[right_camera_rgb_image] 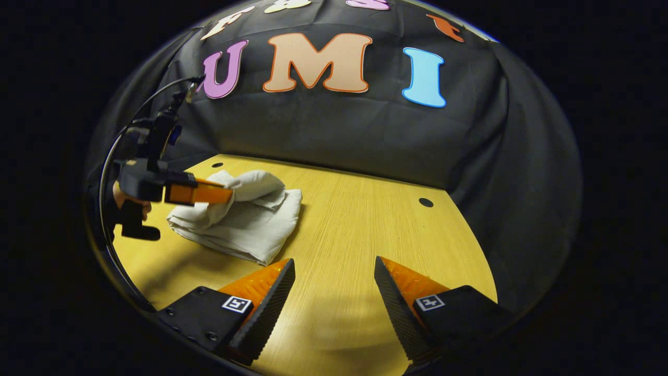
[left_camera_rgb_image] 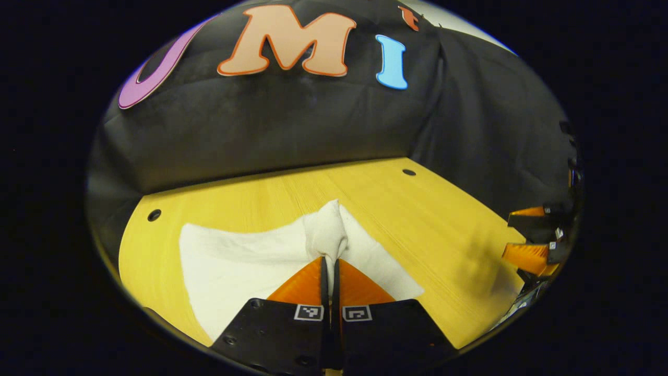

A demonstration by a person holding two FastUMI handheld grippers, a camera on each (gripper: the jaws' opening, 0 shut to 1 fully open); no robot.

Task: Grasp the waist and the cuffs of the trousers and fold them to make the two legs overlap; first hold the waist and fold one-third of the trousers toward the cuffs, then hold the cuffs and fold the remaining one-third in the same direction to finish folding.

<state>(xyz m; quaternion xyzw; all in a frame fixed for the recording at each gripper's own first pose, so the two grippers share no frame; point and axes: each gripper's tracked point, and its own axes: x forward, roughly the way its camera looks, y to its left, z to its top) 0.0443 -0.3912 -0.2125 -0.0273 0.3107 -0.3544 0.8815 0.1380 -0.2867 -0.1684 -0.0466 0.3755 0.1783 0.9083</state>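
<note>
Left gripper (left_camera_rgb_image: 330, 261): fingers closed on a bunched ridge of the trousers (left_camera_rgb_image: 250, 261), lifting it off the worktop (left_camera_rgb_image: 417, 209). Trousers sit folded in a pale stack on the worktop's left side. Right gripper (right_camera_rgb_image: 334, 274): fingers spread wide, holding nothing, well apart from the trousers over bare worktop.

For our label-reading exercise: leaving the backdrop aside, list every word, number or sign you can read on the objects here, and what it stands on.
No text on the trousers.
No text on the table.
The square markers on the left gripper and right gripper: coded patterns, no readable words.
</note>
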